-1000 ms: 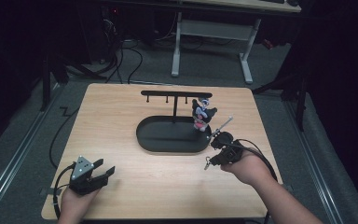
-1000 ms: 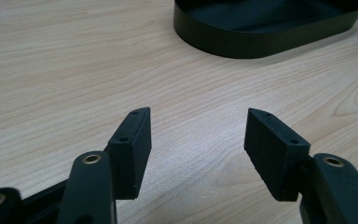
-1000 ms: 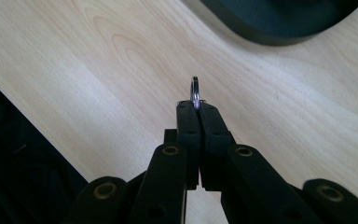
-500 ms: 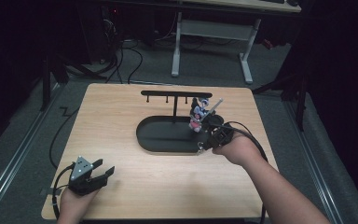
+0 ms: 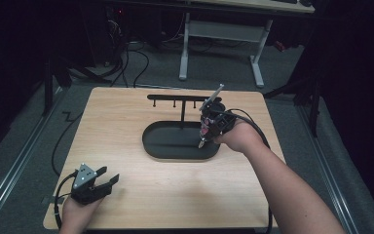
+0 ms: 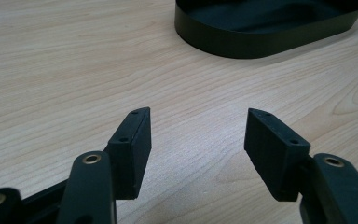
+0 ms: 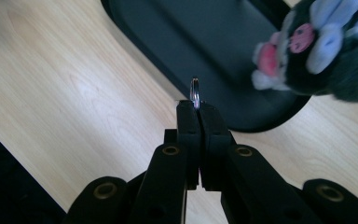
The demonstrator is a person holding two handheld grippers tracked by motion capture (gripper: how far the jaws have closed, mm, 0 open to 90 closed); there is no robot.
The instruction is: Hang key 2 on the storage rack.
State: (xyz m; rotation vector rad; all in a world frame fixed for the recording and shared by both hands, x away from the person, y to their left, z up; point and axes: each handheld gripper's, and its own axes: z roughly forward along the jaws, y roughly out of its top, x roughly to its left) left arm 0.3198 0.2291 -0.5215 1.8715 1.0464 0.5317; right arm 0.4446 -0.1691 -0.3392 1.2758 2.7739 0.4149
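Observation:
My right gripper (image 7: 198, 105) is shut on a small metal ring (image 7: 195, 89) that stands up from its tips. A dark plush toy (image 7: 321, 51) with pink and pale blue patches hangs blurred just to the right of the ring; I cannot tell how it joins it. From above, the right gripper (image 5: 202, 142) hovers over the right end of the black oval tray (image 5: 168, 146), with a bit of the plush toy (image 5: 205, 128) showing beside it. A black hook rack (image 5: 175, 97) rises from the tray. My left gripper (image 5: 108, 181) rests open near the front left corner, nothing between its jaws (image 6: 198, 135).
The wooden table (image 5: 126, 122) has bare surface to the left of and in front of the tray (image 6: 261, 37). Each gripper trails a cable off the table's edge. Beyond the far edge stand a white desk frame (image 5: 219, 34) and loose floor cables.
My right gripper has moved away from the person and leftward, from the table beside the tray's right end to over it, close by the rack. The left gripper has stayed put.

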